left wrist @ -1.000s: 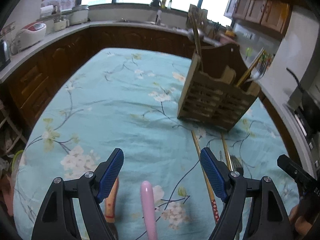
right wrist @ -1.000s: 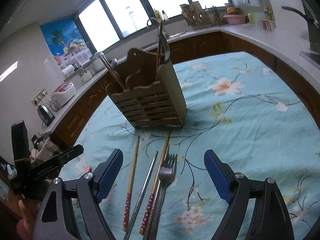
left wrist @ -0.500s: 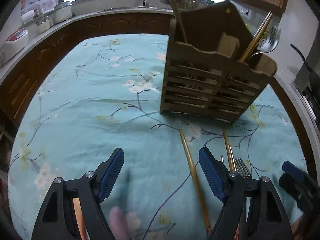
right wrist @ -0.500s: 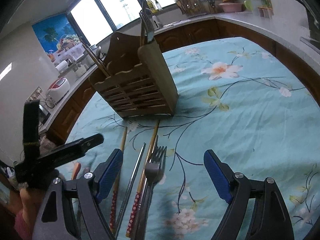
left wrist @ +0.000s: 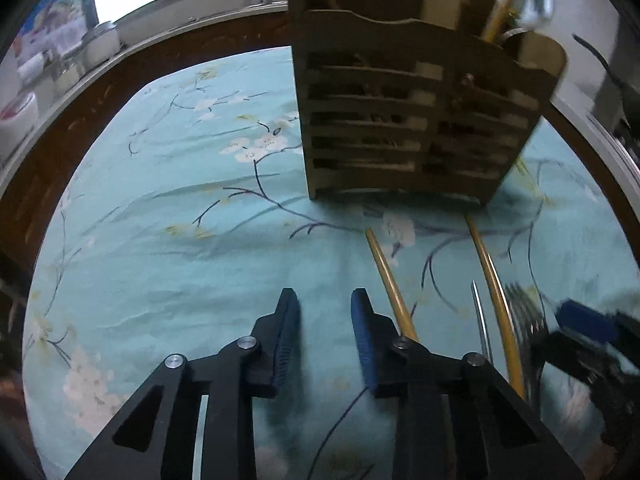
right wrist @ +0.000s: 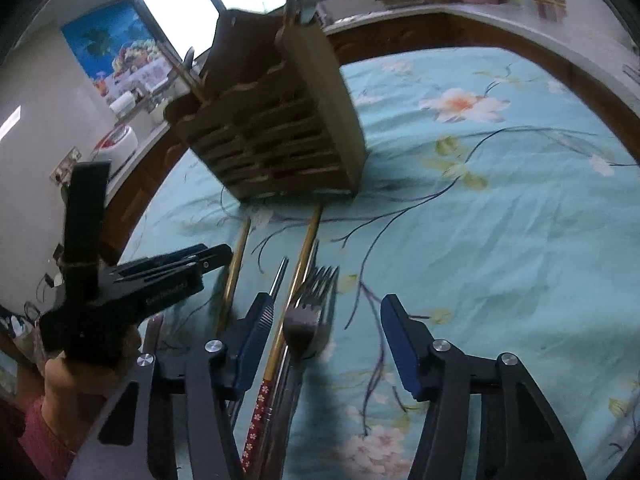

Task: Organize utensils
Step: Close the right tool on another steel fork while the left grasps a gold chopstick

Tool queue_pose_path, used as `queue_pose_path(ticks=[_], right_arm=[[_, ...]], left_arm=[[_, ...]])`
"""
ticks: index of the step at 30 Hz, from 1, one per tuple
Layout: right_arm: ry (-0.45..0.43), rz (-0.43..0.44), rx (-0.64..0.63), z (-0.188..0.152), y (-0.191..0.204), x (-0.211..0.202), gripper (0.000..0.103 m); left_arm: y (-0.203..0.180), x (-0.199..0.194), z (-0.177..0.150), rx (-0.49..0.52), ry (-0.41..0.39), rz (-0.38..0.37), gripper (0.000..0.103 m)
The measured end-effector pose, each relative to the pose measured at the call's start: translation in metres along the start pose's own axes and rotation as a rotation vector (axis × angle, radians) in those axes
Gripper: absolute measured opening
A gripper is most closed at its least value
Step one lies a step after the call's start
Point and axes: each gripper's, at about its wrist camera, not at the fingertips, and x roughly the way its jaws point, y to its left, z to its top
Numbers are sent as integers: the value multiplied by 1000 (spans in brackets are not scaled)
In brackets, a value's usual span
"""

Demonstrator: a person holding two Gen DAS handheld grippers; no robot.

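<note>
Nearest the cameras, the left gripper (left wrist: pixel 325 312) hangs over bare tablecloth (left wrist: pixel 168 248); its jaws have just been closing to a narrow gap with nothing between them. The right gripper (right wrist: pixel 324 334) has also just been narrowing, its jaws apart around a fork (right wrist: pixel 314 312) and a red-patterned chopstick (right wrist: pixel 280 344), the pads not visibly pressing either. These, with a metal chopstick (right wrist: pixel 278 276) and another wooden chopstick (right wrist: pixel 236 264), lie on the floral teal cloth just in front of the wooden utensil holder (right wrist: pixel 280 132). The holder stands upright with utensils in it. Behind the holder run dark wood cabinets, a pale counter (right wrist: pixel 500 12) and bright windows (right wrist: pixel 180 20).
</note>
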Motion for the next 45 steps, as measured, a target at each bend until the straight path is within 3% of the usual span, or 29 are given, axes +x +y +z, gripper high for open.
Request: queue_pose_path(ticks=[3, 8, 12, 19, 26, 31, 40, 45], right_arm=[[32, 2, -14, -1, 4, 10, 50], [51, 14, -30, 2, 7, 17, 29], [67, 12, -46, 5, 9, 20, 28], [45, 14, 3, 6, -7, 10, 22], [41, -36, 58, 13, -36, 2, 25], [57, -96, -13, 21, -23, 9, 27], [110, -130, -86, 31, -13, 20, 30], [112, -117, -76, 32, -15, 23, 30]], left_arm=[[7, -4, -6, -9, 12, -29, 23], [19, -6, -2, -81, 27, -118, 23], [19, -6, 6, -81, 14, -142, 23], [7, 10, 21, -55, 25, -116, 23], [-4, 23, 31, -31, 30, -89, 25], [-10, 30, 40, -17, 53, -76, 25], [-19, 37, 50, 19, 89, -75, 26], [-10, 37, 53, -29, 102, -135, 26]])
